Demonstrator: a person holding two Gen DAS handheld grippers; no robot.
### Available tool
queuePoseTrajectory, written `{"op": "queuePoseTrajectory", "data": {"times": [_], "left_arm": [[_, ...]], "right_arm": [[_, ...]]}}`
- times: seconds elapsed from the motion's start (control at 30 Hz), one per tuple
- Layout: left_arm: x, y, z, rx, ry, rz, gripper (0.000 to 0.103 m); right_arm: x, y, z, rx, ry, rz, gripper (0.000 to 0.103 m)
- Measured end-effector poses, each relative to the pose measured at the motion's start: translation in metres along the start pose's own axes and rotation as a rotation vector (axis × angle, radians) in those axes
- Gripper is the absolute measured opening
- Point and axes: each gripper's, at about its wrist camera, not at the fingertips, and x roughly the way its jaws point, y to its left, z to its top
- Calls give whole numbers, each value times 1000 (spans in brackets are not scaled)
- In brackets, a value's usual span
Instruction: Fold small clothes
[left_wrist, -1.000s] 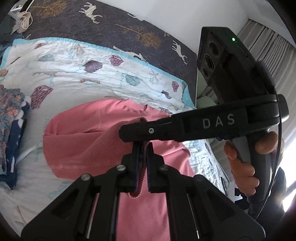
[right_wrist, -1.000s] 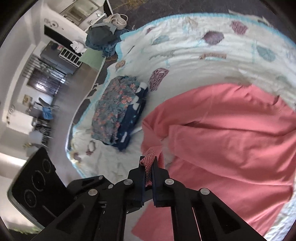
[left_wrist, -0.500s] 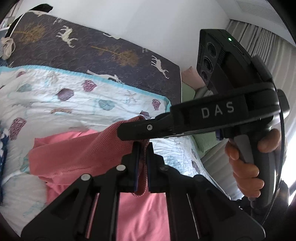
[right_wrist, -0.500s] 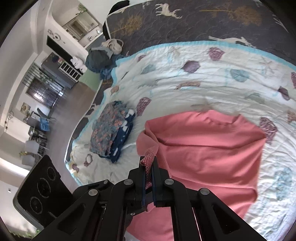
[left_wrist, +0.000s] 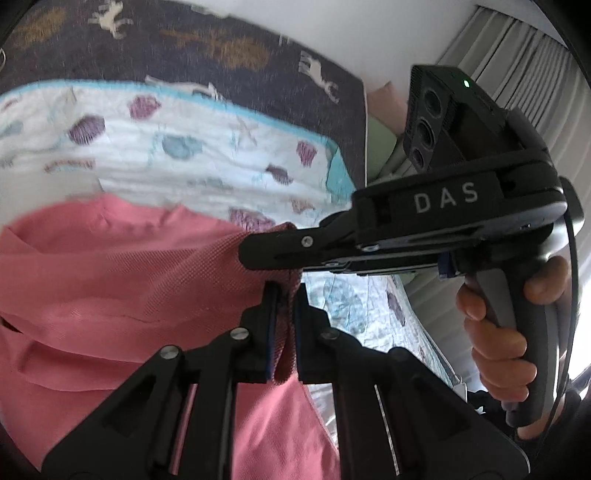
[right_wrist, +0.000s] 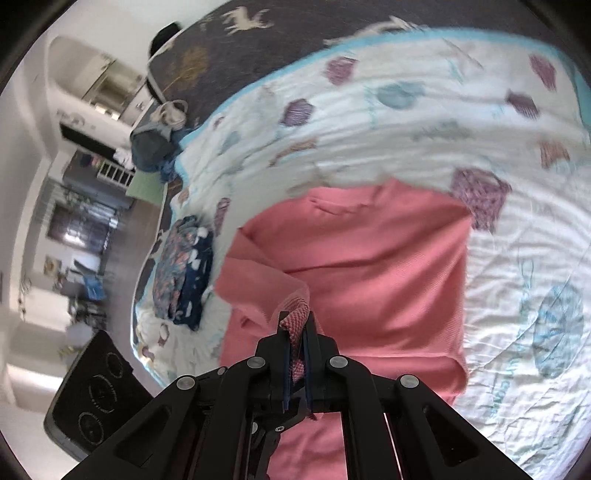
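Gripping the pink garment with both tools, I hold a bunched edge in each. My left gripper sits low in the centre of its frame; its log reading is creeping upward, yet its fingers are narrow and a fold of pink knit is pinched between the pads. My right gripper is clamped tight on another bunched edge, bottom centre of its view. The rest of the garment lies spread across the middle of the shell-print quilt. A folded floral pile rests at left of that frame, apart from it. My right hand grips its handle at the right of the left view.
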Motion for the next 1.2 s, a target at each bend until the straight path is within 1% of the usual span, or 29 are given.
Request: {"op": "queuePoseTrajectory", "data": {"times": [0.03, 0.07, 0.13, 0.17, 0.23, 0.3, 0.43, 0.47, 0.53, 0.63, 0.67, 0.73, 0.77, 0.87, 0.93, 1.0, 1.1, 1.13, 1.17, 1.2], "left_arm": [[5, 1, -2, -3, 12, 1, 11], [9, 2, -4, 2, 33, 5, 16], [11, 8, -9, 17, 67, 12, 17], [10, 11, -12, 24, 72, 19, 18], [-2, 22, -17, 40, 74, 46, 22], [-17, 33, -22, 49, 60, 66, 28], [-56, 73, -27, 27, 6, 131, 30], [-68, 88, -28, 9, -13, 155, 30], [-73, 110, -26, -16, -5, 180, 30], [-81, 147, -23, -29, 9, 279, 30], [-84, 162, -24, -30, 8, 325, 30], [-82, 190, -27, -68, 22, 359, 30], [-79, 202, -28, -101, 33, 354, 30], [-73, 240, -35, -233, 52, 307, 30], [-68, 256, -41, -275, 58, 305, 30], [-63, 264, -46, -292, 76, 302, 30], [-60, 262, -54, -272, 100, 328, 30], [-62, 259, -56, -261, 101, 335, 30], [-64, 255, -57, -254, 101, 336, 30], [-71, 252, -58, -250, 99, 329, 30]], "right_arm": [[4, -11, 0, 20, 3, 21, 5], [7, -19, 0, 34, 4, 38, 5], [10, -35, 0, 65, -3, 79, 5], [11, -39, 0, 73, -9, 97, 5], [9, -43, 2, 70, -25, 119, 5], [8, -44, 3, 66, -35, 126, 5], [8, -51, 8, 67, -46, 122, 5], [10, -55, 9, 73, -42, 120, 5], [17, -68, 8, 98, -34, 105, 5], [34, -94, 4, 148, -11, 70, 5], [39, -102, 3, 166, -7, 69, 5], [52, -123, 1, 213, -5, 74, 6], [58, -132, 0, 237, -5, 73, 6], [77, -159, -2, 314, 5, 78, 7], [87, -169, -5, 337, 1, 97, 7], [89, -170, -6, 325, -13, 104, 6], [82, -161, -6, 284, -26, 70, 8], [78, -156, -6, 271, -30, 41, 13], [73, -151, -6, 258, -35, 13, 21], [67, -145, -6, 236, -43, -22, 24]]}}
